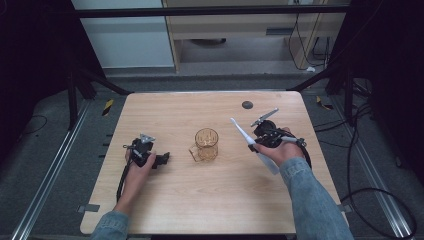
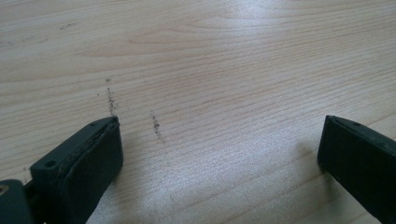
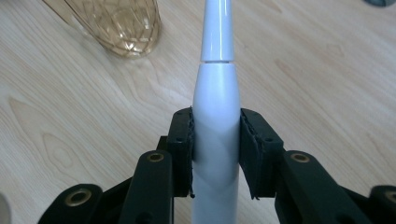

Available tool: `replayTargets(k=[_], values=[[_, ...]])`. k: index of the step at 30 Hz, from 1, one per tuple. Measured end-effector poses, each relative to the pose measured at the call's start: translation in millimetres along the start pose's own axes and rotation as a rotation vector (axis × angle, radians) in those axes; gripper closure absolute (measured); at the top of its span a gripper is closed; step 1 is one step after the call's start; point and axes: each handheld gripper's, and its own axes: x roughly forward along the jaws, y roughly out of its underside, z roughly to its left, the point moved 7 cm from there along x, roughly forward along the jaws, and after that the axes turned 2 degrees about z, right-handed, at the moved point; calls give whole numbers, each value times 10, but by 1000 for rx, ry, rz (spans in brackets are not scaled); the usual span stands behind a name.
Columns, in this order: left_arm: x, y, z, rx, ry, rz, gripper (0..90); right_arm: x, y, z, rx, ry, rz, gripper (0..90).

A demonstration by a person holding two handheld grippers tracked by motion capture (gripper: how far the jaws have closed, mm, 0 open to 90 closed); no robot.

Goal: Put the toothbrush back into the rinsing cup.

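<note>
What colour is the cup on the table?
Clear amber, with a faceted pattern: the cup shows best in the high view.

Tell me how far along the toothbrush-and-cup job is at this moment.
Done: the right gripper has the white electric toothbrush clamped by its handle and lifted off the table. In hand: its head points toward the amber cup, still beside it. Left, probably: placing it in the cup. The left gripper rests open on the table.

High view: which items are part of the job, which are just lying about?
In the job:
- white electric toothbrush, clamped in right gripper
- amber glass mug, nearest it

Lying about:
- dark round disc at table's far edge
- left gripper, open over bare table
</note>
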Motion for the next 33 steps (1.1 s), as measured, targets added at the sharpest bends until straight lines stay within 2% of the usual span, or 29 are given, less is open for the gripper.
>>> replayTargets(k=[2, 9, 16, 21, 33], values=[[0, 0, 0, 0, 0, 0, 0, -45, -68, 21, 3, 2, -35, 669], [0, 0, 0, 0, 1, 1, 0, -86, -181, 32, 4, 4, -82, 669], [0, 1, 0, 1, 1, 1, 0, -95, -286, 86, 8, 2, -117, 669], [0, 1, 0, 1, 0, 1, 0, -144, -425, 132, -7, 8, -143, 669], [1, -1, -1, -1, 1, -2, 0, -266, -744, 207, 0, 7, -216, 669]])
